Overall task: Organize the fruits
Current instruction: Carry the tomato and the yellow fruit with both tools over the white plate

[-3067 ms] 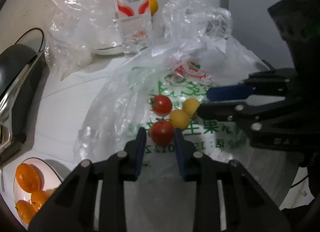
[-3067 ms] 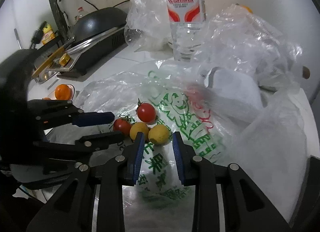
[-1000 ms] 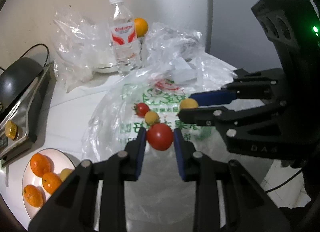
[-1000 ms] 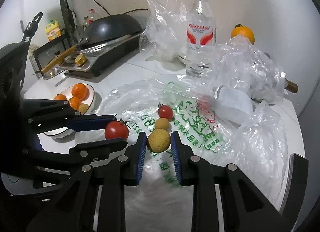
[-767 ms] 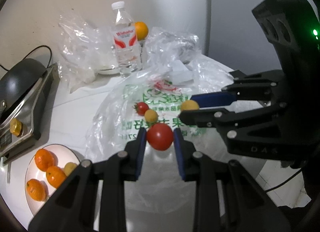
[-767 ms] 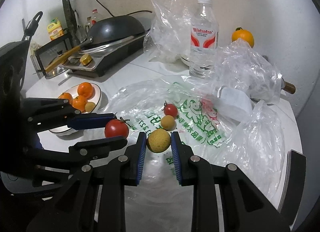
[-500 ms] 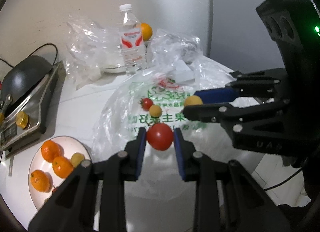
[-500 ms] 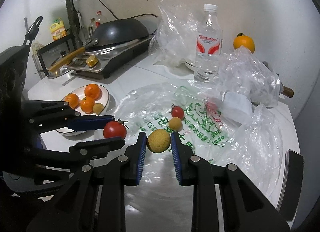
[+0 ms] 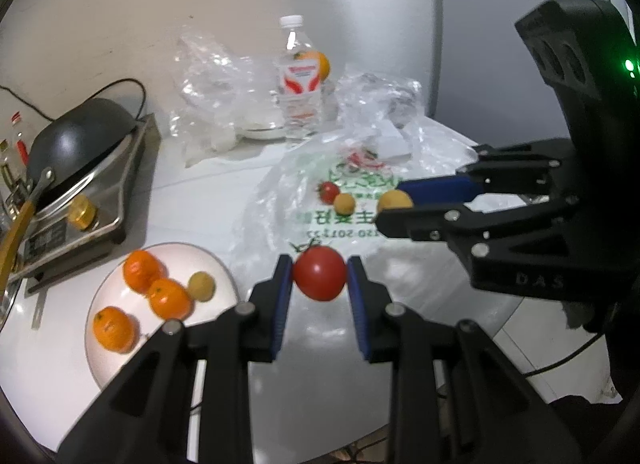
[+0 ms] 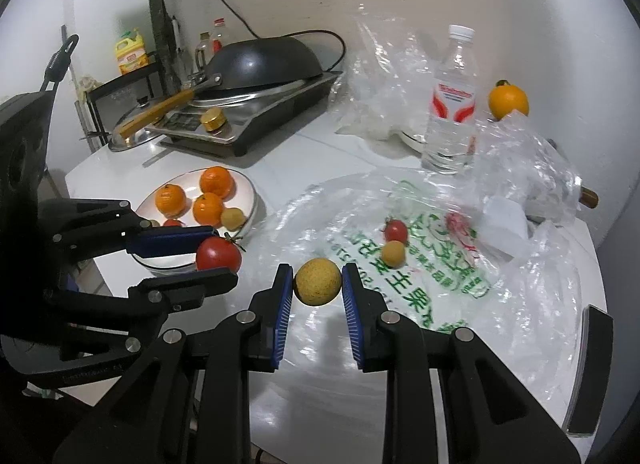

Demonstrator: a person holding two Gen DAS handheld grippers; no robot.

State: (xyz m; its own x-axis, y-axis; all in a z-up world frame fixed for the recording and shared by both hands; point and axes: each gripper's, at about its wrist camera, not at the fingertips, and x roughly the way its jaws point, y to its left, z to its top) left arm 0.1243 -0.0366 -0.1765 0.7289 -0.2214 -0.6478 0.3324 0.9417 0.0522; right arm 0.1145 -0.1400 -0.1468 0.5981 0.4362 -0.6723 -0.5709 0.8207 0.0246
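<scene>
My left gripper (image 9: 319, 278) is shut on a red tomato (image 9: 319, 278) and holds it in the air right of the white plate (image 9: 108, 348). The plate carries three oranges (image 9: 169, 298) and a small yellow fruit (image 9: 201, 285). My right gripper (image 10: 318, 282) is shut on a yellow fruit (image 10: 318, 282), held above the printed plastic bag (image 10: 436, 292). A small red tomato (image 10: 396, 230) and a small yellow fruit (image 10: 393, 253) lie on the bag. The left gripper also shows in the right wrist view (image 10: 212, 252), with its tomato beside the plate (image 10: 250, 188).
An induction cooker with a dark wok (image 10: 260, 64) stands at the back left. A water bottle (image 10: 452, 100), crumpled clear bags (image 10: 384, 76) and an orange (image 10: 508, 102) stand at the back. The table's front edge is close below both grippers.
Both grippers closed on their fruits, lifted them off the bag and pulled back. The left one has drifted left toward the plate, which now shows more fully.
</scene>
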